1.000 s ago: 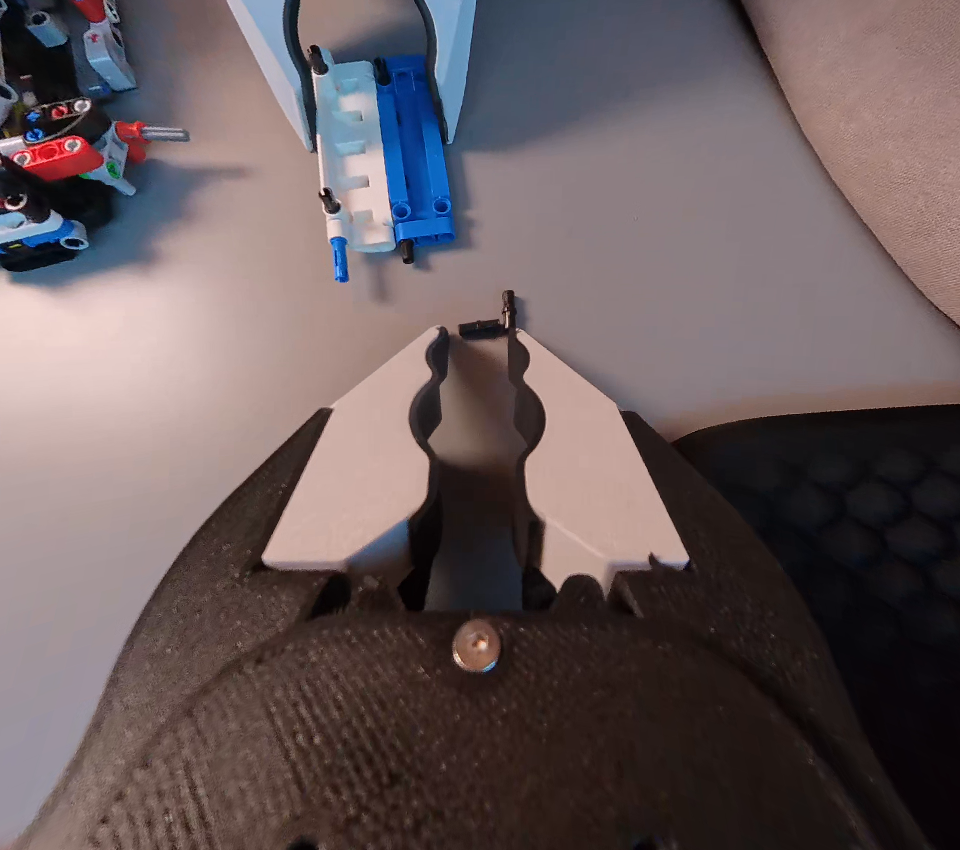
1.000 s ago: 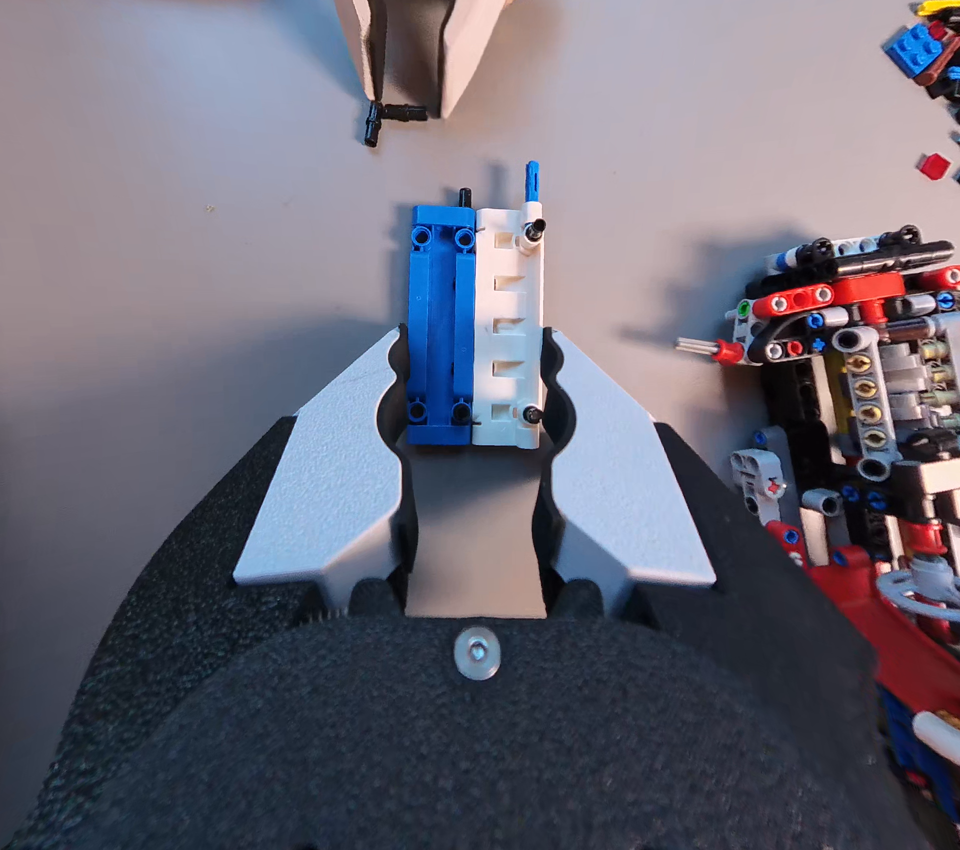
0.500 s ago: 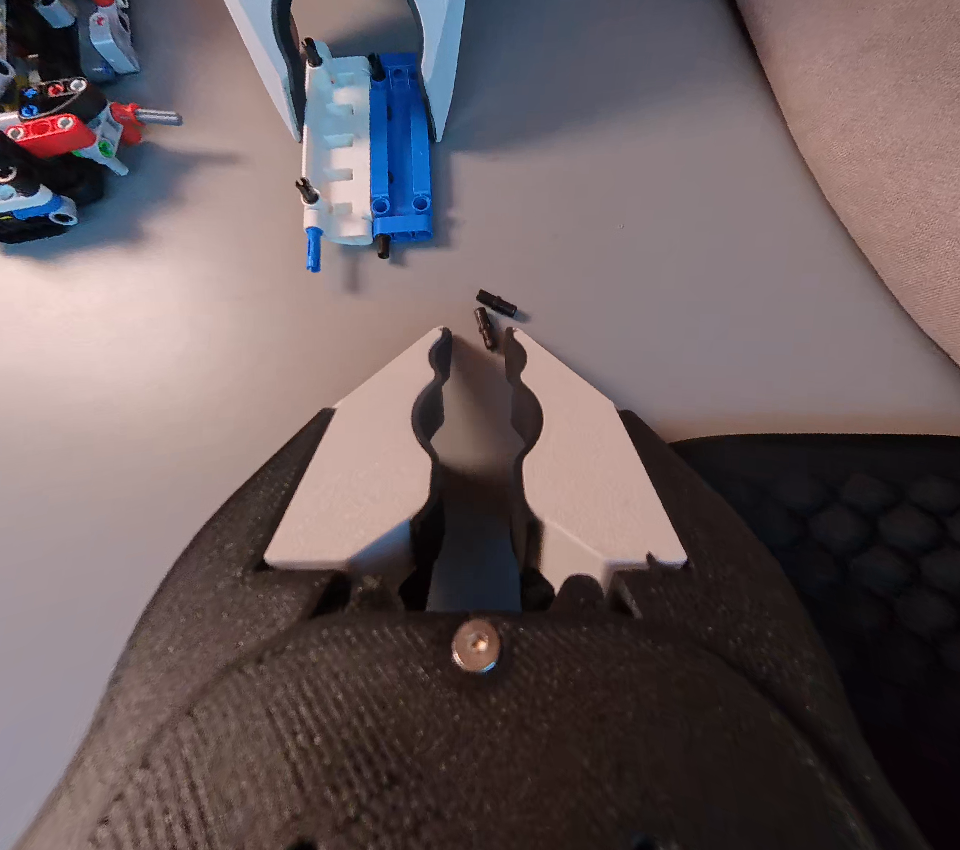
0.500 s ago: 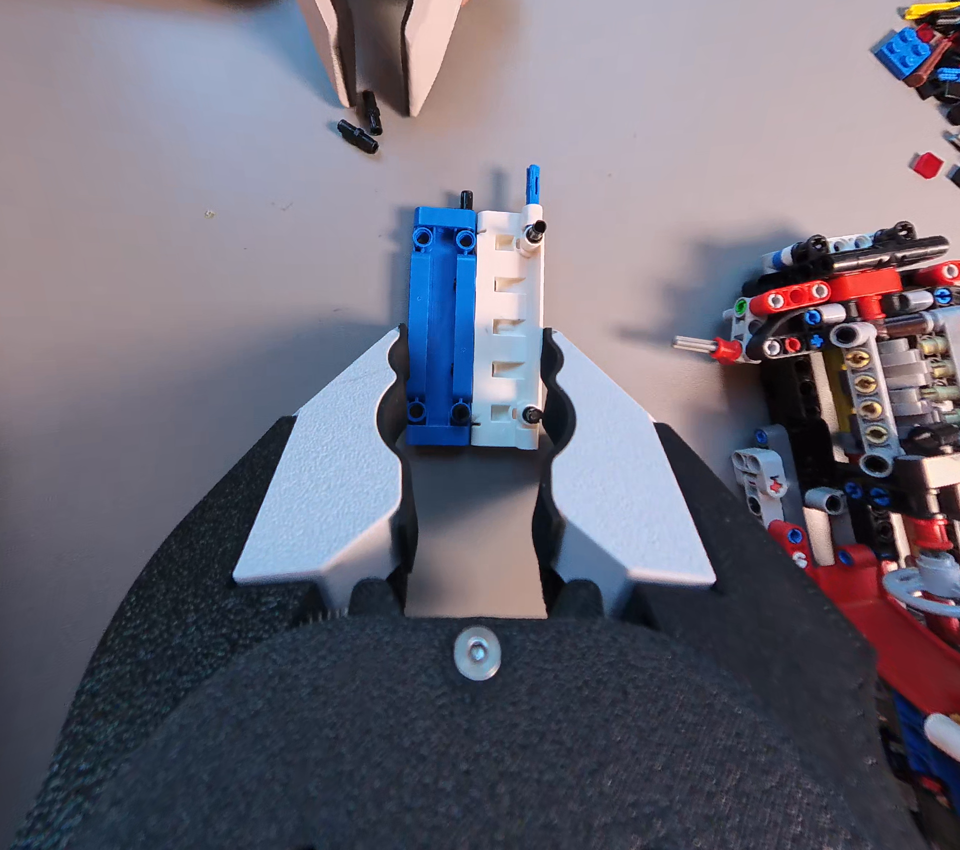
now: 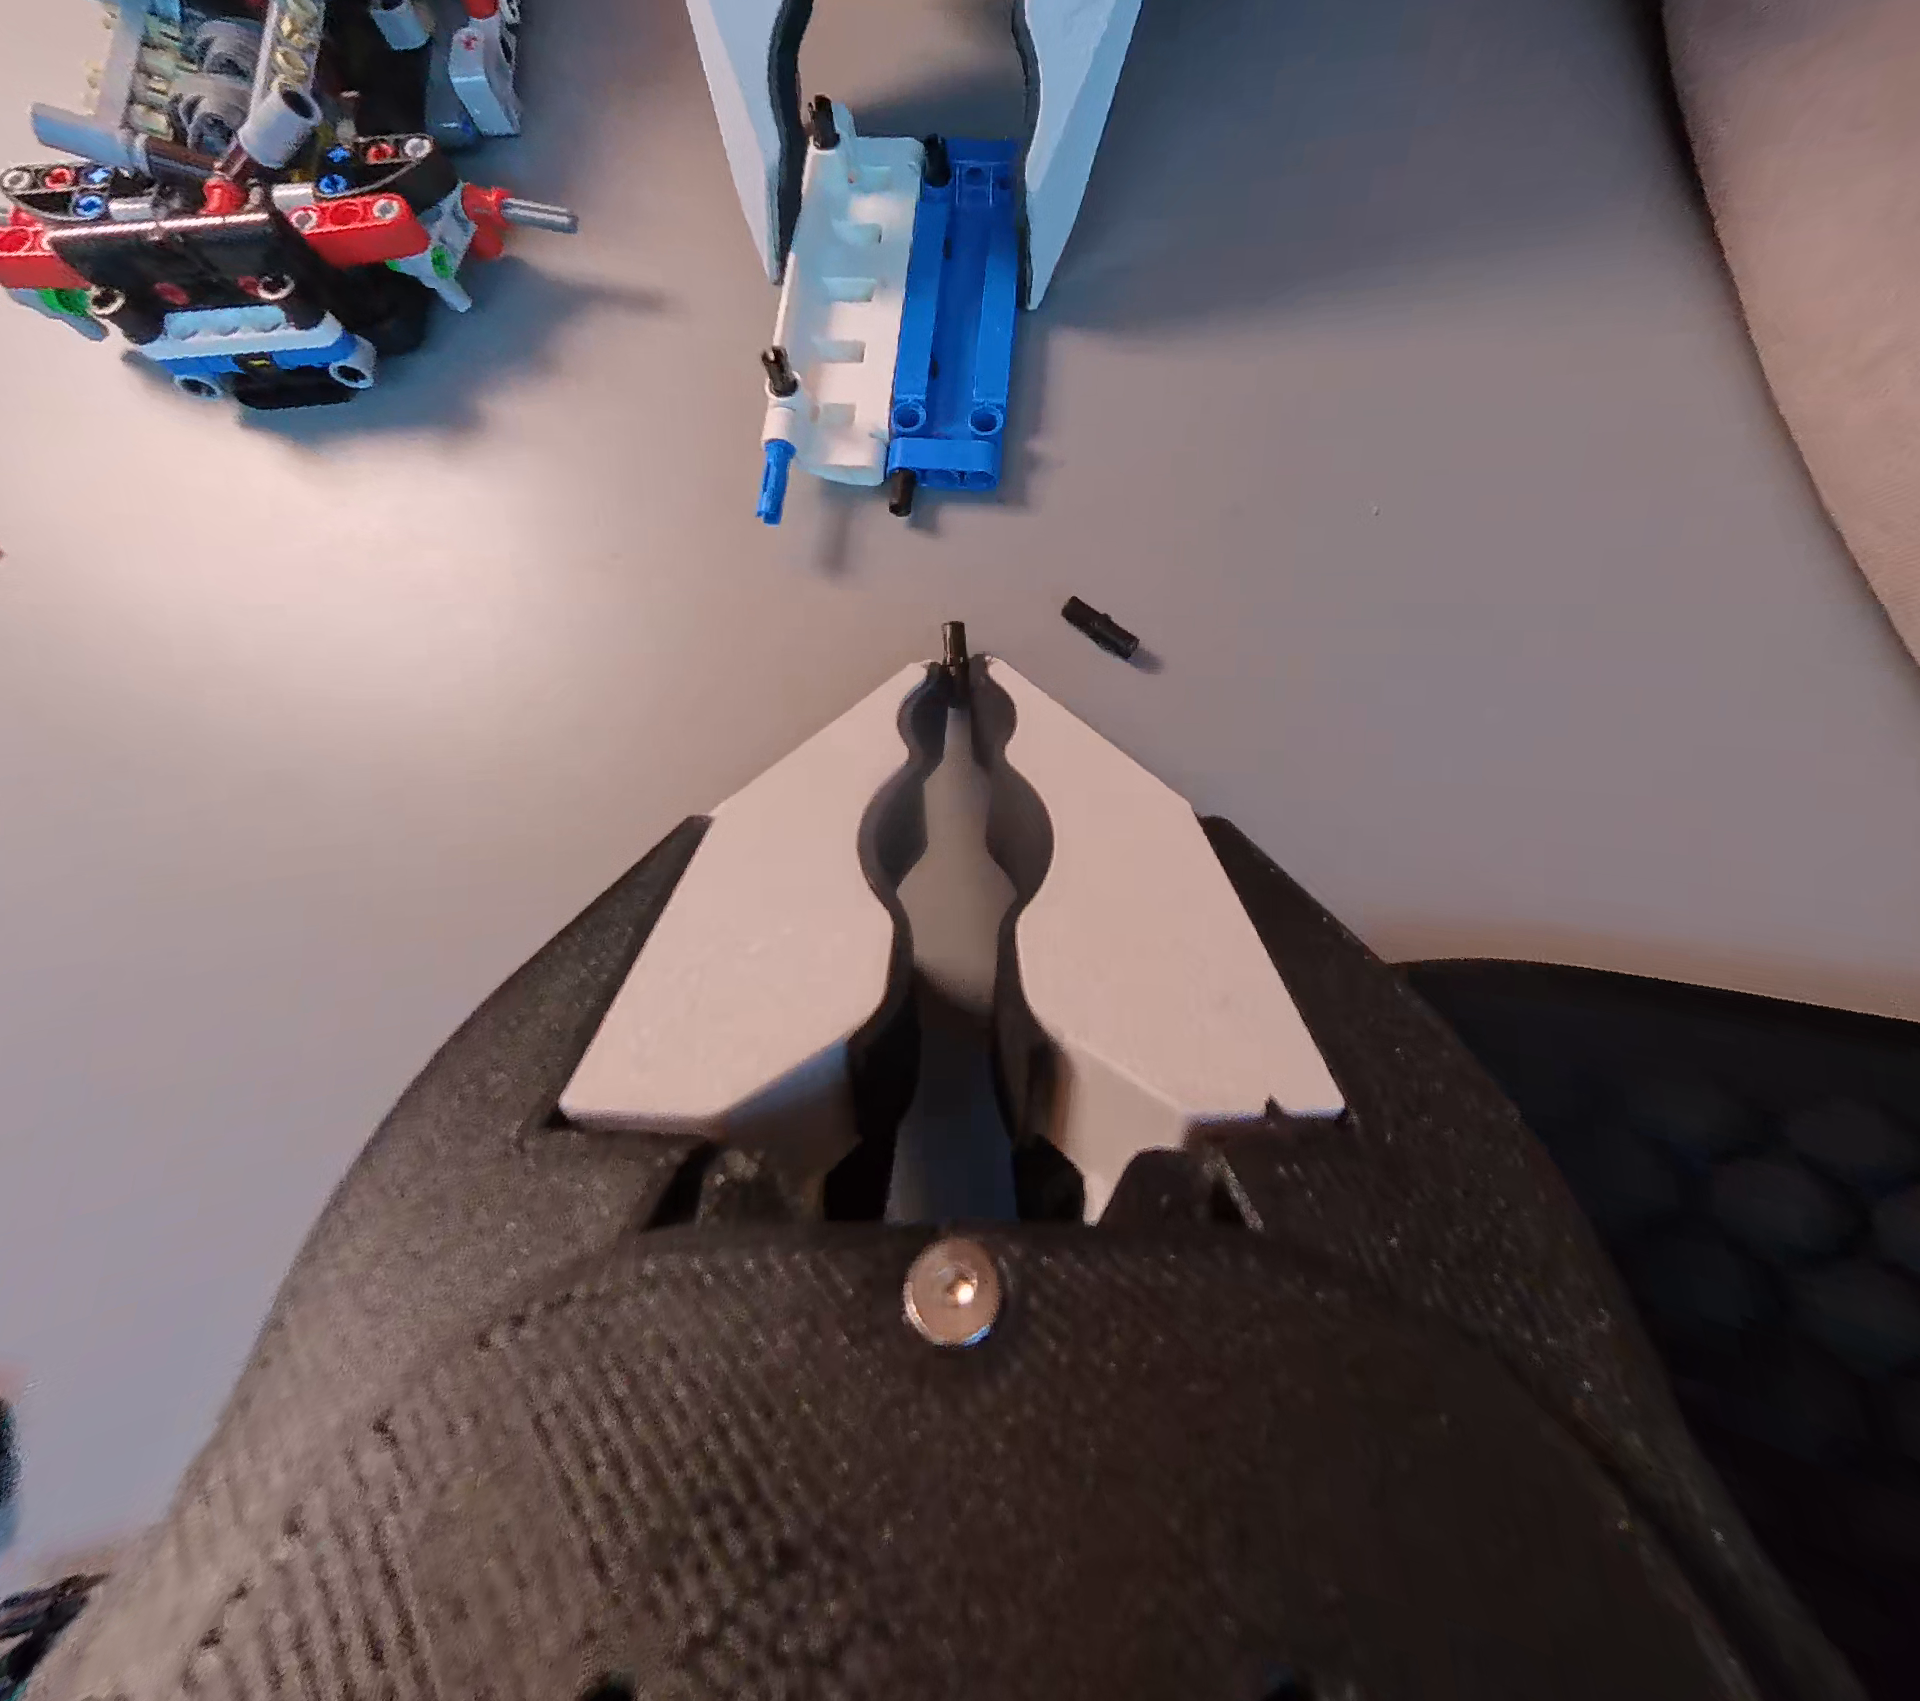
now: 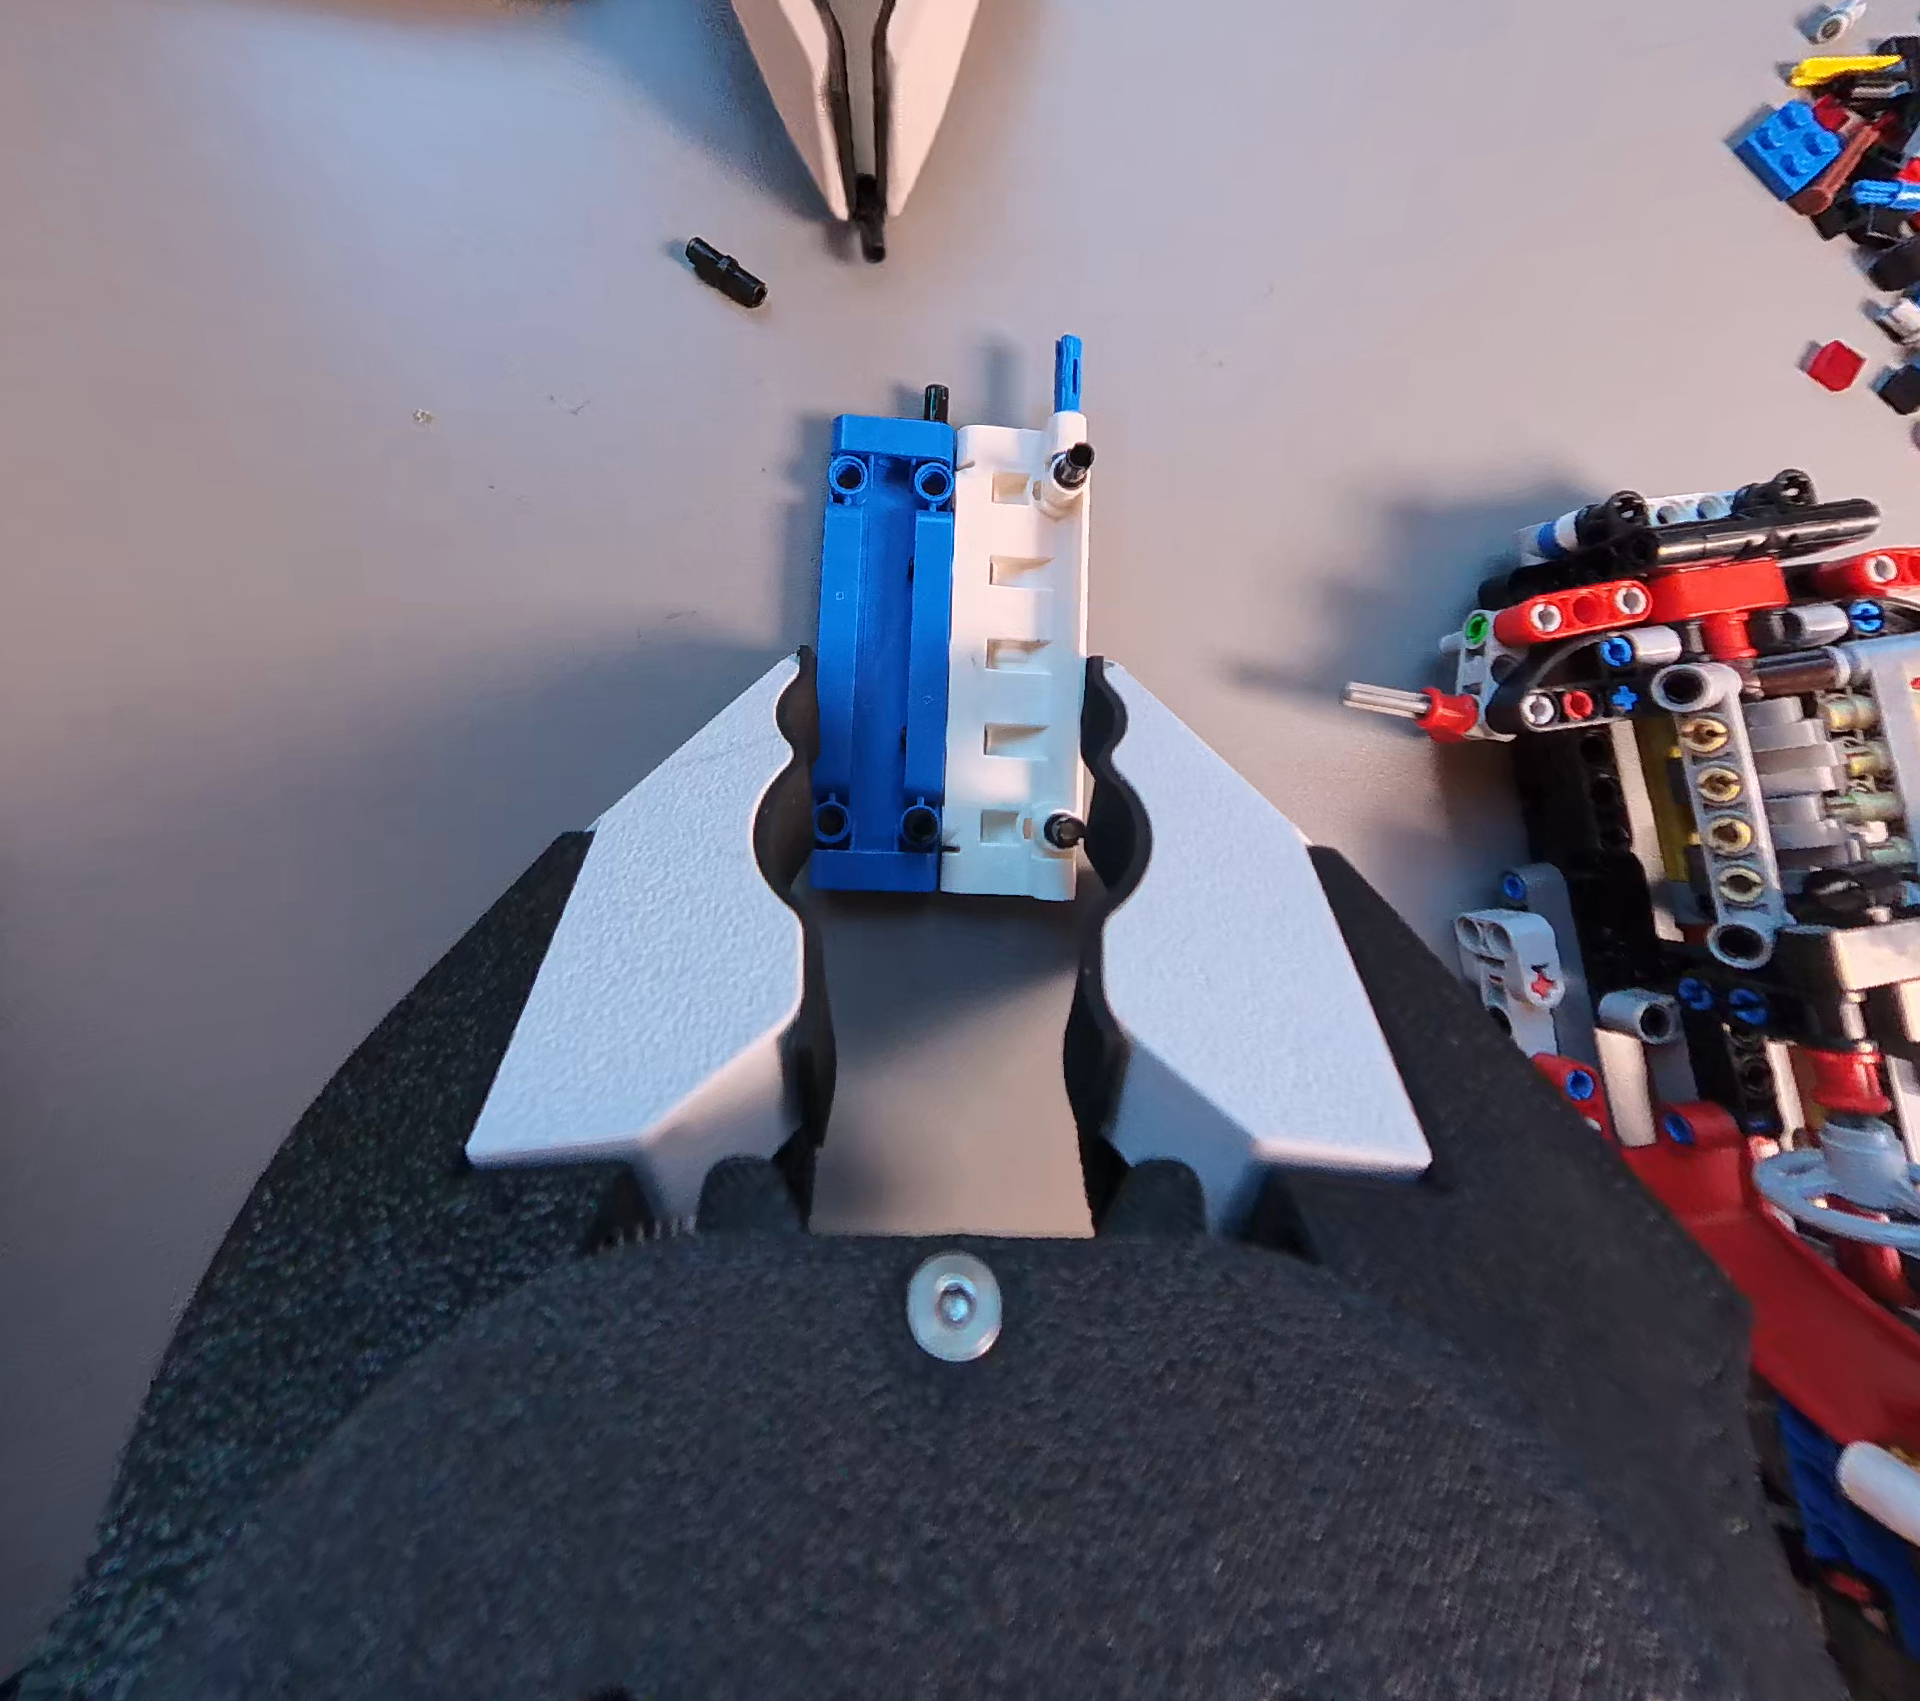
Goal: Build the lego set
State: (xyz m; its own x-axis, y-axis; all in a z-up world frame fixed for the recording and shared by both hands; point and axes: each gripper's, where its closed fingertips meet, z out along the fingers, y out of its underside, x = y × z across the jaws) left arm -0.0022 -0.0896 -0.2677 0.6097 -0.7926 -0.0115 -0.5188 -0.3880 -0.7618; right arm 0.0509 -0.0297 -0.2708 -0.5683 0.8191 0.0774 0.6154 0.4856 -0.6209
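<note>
In the left wrist view, the left gripper (image 5: 954, 675) has its jaws pressed on a small black pin (image 5: 953, 652) that pokes out past the tips. A second black pin (image 5: 1099, 624) lies loose on the grey desk (image 5: 1455, 425), just to the right of the tips. Across from it, the right gripper (image 5: 902, 290) pinches a blue and white panel piece (image 5: 899, 321), which lies flat on the desk. A big red and black model (image 5: 229, 124) sits at the top left. Only this view shows a soft beige thing (image 5: 1808, 197) along the right edge and a dark mat (image 5: 1714, 1236) at the lower right. Bare desk lies open between the two grippers.

In the right wrist view, the right gripper (image 6: 948, 685) has its jaws squeezing the near end of the blue and white panel piece (image 6: 951, 643), blue side left, white side right. The far half sticks out past the tips. The left gripper (image 6: 868, 217) comes down from the top with the small black pin (image 6: 871, 238) at its tip. The second black pin (image 6: 725, 269) lies to its left. The red and black model (image 6: 1704, 778) fills the right side. Only this view shows a pile of loose bricks (image 6: 1849, 134) at the top right edge. The desk on the left side is open.
</note>
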